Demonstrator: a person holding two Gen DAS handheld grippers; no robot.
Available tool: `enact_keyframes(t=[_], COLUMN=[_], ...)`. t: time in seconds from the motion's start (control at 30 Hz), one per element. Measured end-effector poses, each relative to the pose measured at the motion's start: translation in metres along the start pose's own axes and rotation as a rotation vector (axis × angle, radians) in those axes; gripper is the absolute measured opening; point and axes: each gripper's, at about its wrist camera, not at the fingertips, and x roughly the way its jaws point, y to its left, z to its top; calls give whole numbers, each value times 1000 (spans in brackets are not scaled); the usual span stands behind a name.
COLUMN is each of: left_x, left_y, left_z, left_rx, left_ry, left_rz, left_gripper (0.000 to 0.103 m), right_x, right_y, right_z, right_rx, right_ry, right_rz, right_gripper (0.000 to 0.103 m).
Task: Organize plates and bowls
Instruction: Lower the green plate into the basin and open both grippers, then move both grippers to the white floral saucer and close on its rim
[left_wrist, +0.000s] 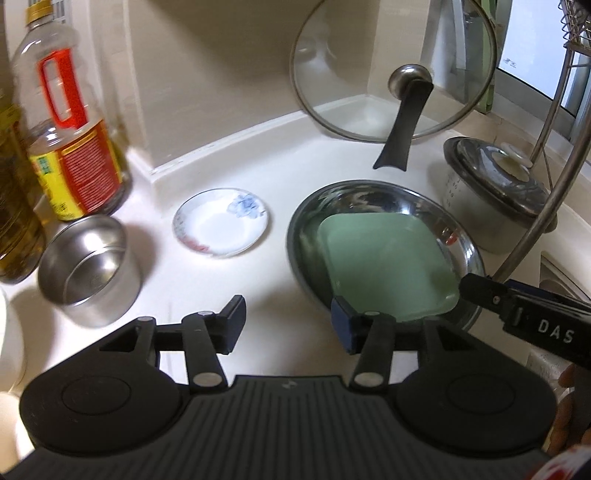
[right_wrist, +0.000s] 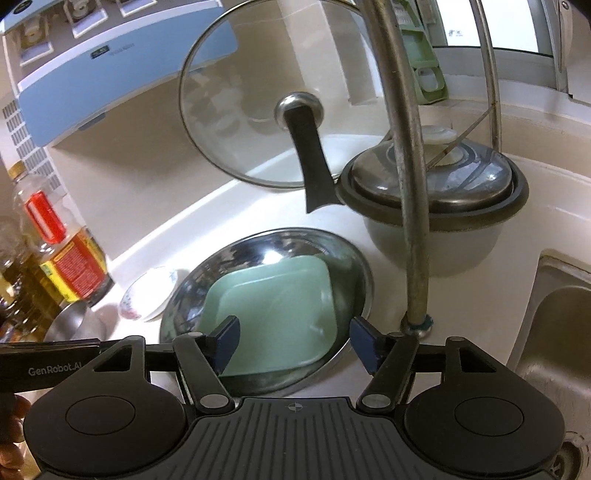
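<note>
We hold both grippers, left (left_wrist: 288, 321) and right (right_wrist: 294, 341), spread wide, empty, by the green plate (left_wrist: 384, 262) in the steel pan (left_wrist: 469, 251).

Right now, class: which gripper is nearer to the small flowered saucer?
Left. The left gripper hangs open over the counter, just in front of the flowered saucer. The right gripper is open over the green plate in the steel dish, beyond the saucer.

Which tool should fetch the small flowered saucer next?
Left, probably. The left tool is open with the saucer just ahead of it, unobstructed. The right tool sits over the green plate, with the steel pan between.
</note>
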Motion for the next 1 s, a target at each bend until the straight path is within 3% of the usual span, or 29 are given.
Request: enact_keyframes(t=[0.27,1.0], left_x=[-19,-38], left_y=[16,35], left_z=[-15,-35], left_rx=[-23,-45], left_ry=[8,45], left_rz=[23,45], left_gripper=[55,56], right_x=[-13,-20], right_y=[12,36], right_z=[-13,-35], right_rx=[-15,-76], right_ry=[35,142], right_rz=[27,38], right_gripper=[67,67])
